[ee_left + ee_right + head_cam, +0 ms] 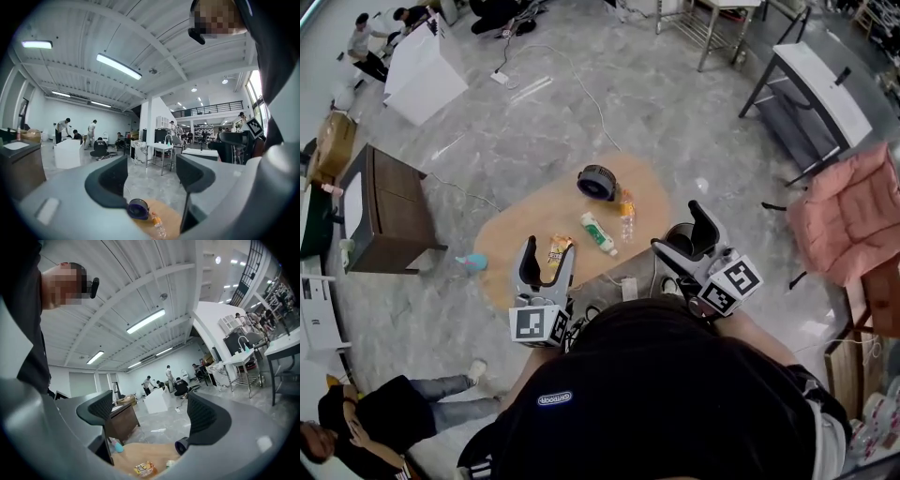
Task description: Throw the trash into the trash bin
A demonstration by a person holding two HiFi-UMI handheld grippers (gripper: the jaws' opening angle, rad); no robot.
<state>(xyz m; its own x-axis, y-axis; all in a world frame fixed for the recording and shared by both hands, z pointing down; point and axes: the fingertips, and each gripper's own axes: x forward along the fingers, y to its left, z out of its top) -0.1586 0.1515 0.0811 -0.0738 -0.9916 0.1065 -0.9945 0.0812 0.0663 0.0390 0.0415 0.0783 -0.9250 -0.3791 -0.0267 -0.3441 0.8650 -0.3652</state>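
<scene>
A low tan wooden table point(517, 234) carries a dark round trash bin point(597, 182), a clear plastic bottle point(626, 217), a white-and-green tube point(599, 233) and an orange snack packet point(558, 250). My left gripper point(546, 259) is held well above the table's near edge, open and empty. My right gripper point(680, 228) hovers at the table's right side, also open and empty. The left gripper view shows the bin point(138, 208) and bottle point(158, 225) far below between the jaws. In the right gripper view, the packet point(144, 468), tube point(169, 463) and bin point(181, 445) lie low.
A brown cabinet point(389, 211) stands left of the table, with a blue object point(472, 262) on the floor between them. A white box point(422, 70) and people are at the far left. A pink padded chair point(848, 220) and metal tables point(811, 89) are at the right.
</scene>
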